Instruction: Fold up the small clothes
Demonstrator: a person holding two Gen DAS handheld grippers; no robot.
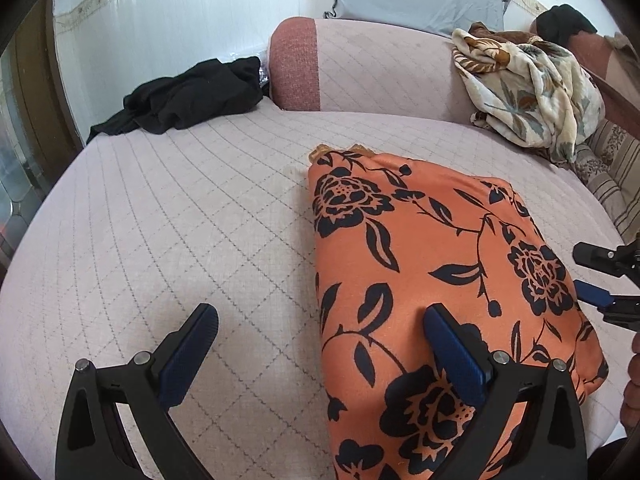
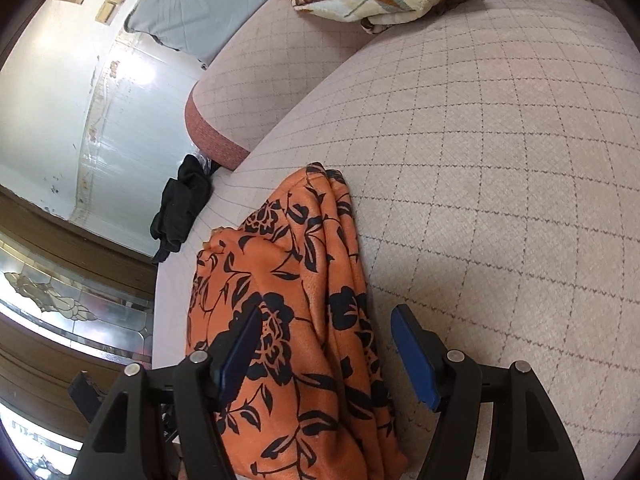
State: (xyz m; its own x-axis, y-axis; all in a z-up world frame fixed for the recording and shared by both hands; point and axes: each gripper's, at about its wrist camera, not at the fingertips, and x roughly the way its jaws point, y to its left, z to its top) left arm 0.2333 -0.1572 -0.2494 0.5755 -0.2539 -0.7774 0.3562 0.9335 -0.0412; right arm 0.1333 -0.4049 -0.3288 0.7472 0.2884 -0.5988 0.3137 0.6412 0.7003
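Orange cloth with a black flower print — the orange garment (image 1: 440, 264) — lay folded on the quilted sofa seat (image 1: 180, 220), filling the lower right of the left wrist view. The left gripper (image 1: 320, 344) stood with its jaws wide apart and gripping nothing: one pad over the bare seat at lower left, the other over the garment's near part. At the right edge the right gripper (image 1: 600, 280) showed beside the garment's side. A black garment (image 1: 192, 96) lay crumpled at upper left, a floral blanket (image 1: 532, 92) at upper right.

Right wrist view: the orange garment (image 2: 296, 320) ran from the centre down to the bottom edge — bunched in long folds. The right gripper (image 2: 324, 344) held its jaws open astride it, pads clear of the cloth. The sofa seat (image 2: 500, 180) filled the right.
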